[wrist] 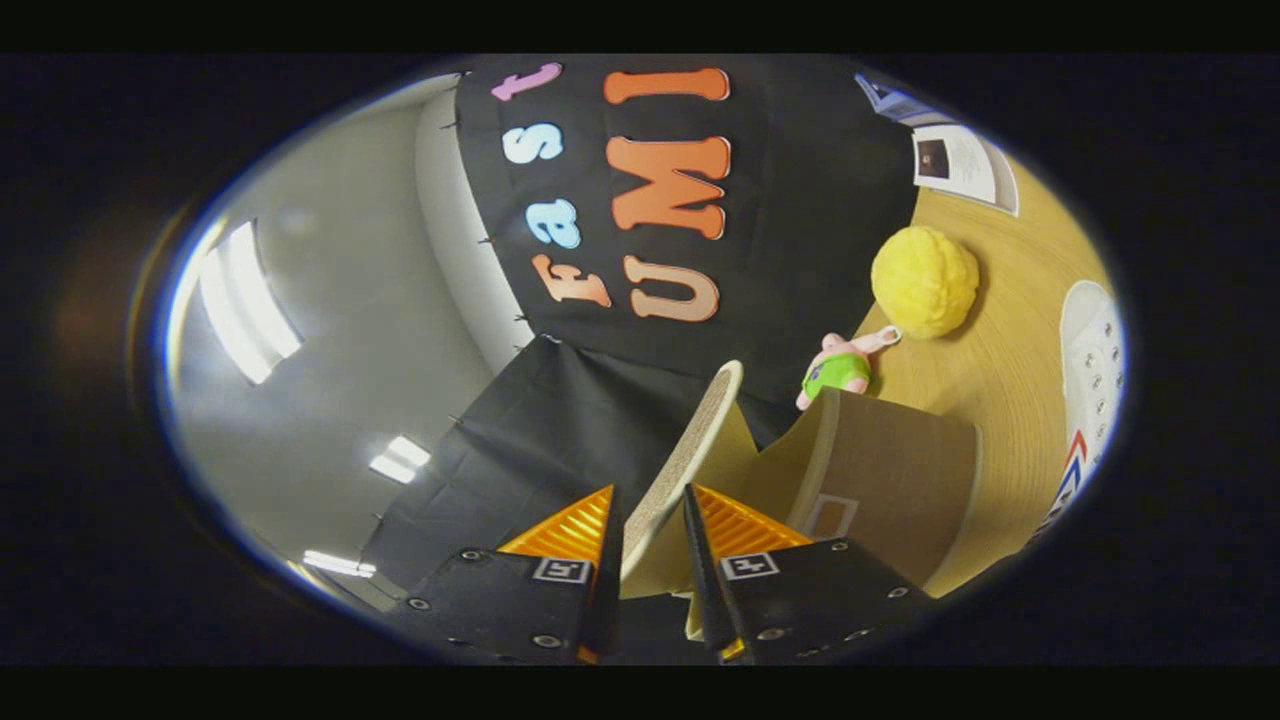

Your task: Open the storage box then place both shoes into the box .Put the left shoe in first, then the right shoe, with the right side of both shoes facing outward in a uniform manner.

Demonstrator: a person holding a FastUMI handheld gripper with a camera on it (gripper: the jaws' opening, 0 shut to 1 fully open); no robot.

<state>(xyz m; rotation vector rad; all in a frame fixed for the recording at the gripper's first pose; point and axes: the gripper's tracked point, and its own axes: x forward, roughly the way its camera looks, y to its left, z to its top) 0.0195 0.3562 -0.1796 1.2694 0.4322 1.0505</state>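
Between the fingers, a shoe.

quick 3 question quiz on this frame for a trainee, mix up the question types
1. True or false: the gripper is shut on a shoe held sole-edge up between its fingers.
2. Which toy lies nearer the storage box: A) the yellow plush ball, B) the small pink plush in green?
3. Fill in: the other white shoe rests on the ______ beyond the box.

Key
1. True, both fingers press its sides.
2. B, it sits just behind the box's far edge.
3. wooden table.
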